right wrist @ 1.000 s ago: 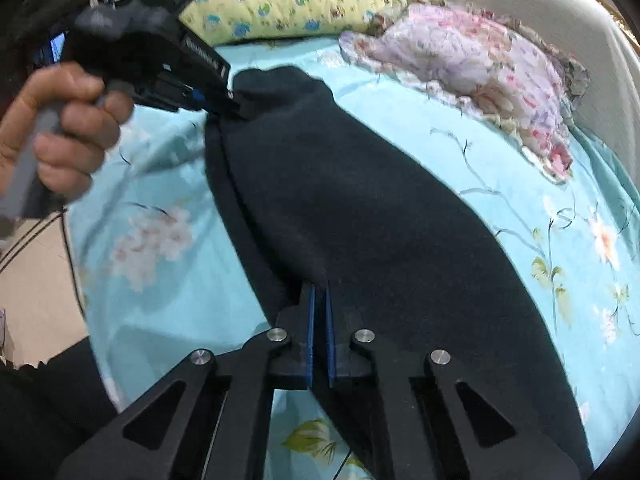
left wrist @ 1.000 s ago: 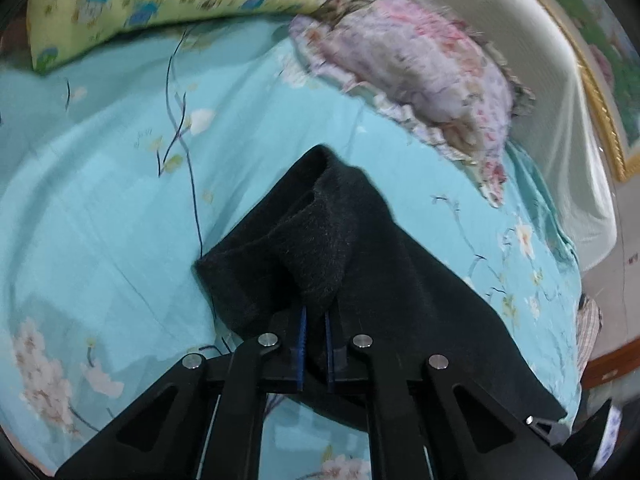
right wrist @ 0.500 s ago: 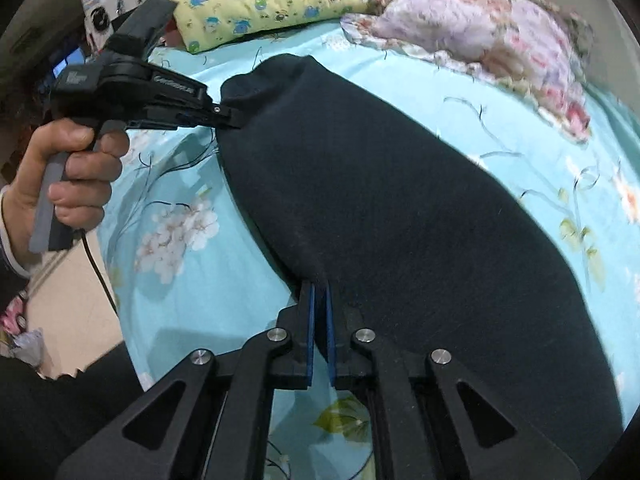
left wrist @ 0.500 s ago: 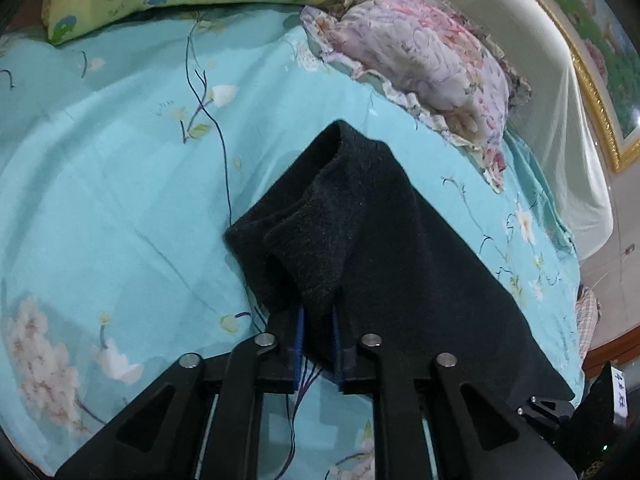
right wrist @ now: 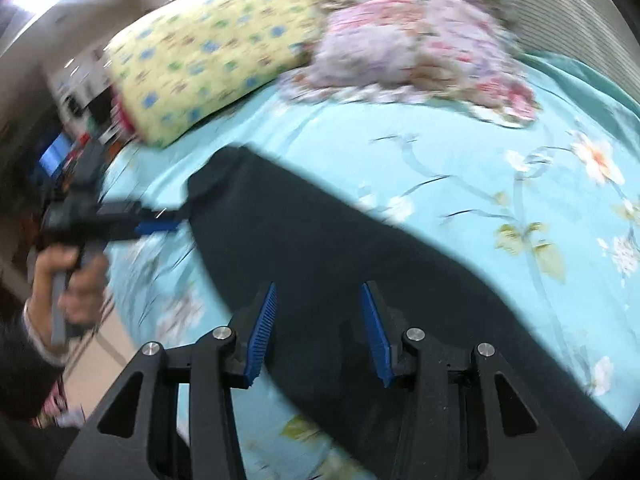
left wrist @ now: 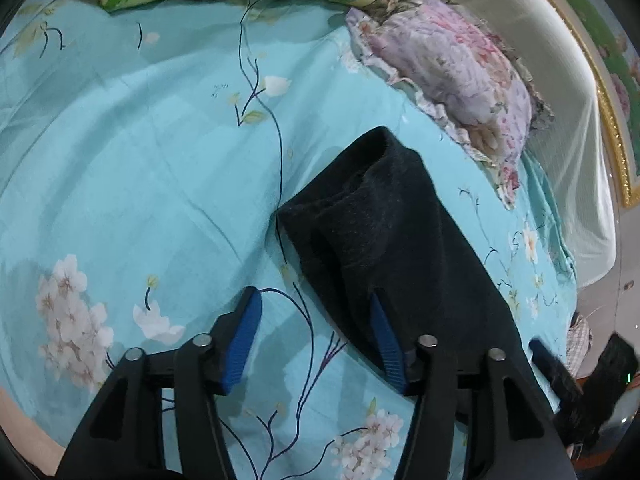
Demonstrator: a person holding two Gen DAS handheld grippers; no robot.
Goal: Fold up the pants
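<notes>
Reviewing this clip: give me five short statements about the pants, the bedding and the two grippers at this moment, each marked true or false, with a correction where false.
1. The pants are dark and lie on a turquoise floral bedsheet. True.
2. The left gripper is clamped shut on the cloth. False: its jaws are opening, its pads apart.
3. A yellow patterned pillow lies at the head of the bed. True.
4. The right gripper holds a pink pillow. False: it holds nothing; its jaws are opening over the pants.
5. The pants hang in the air. False: they rest on the sheet.
</notes>
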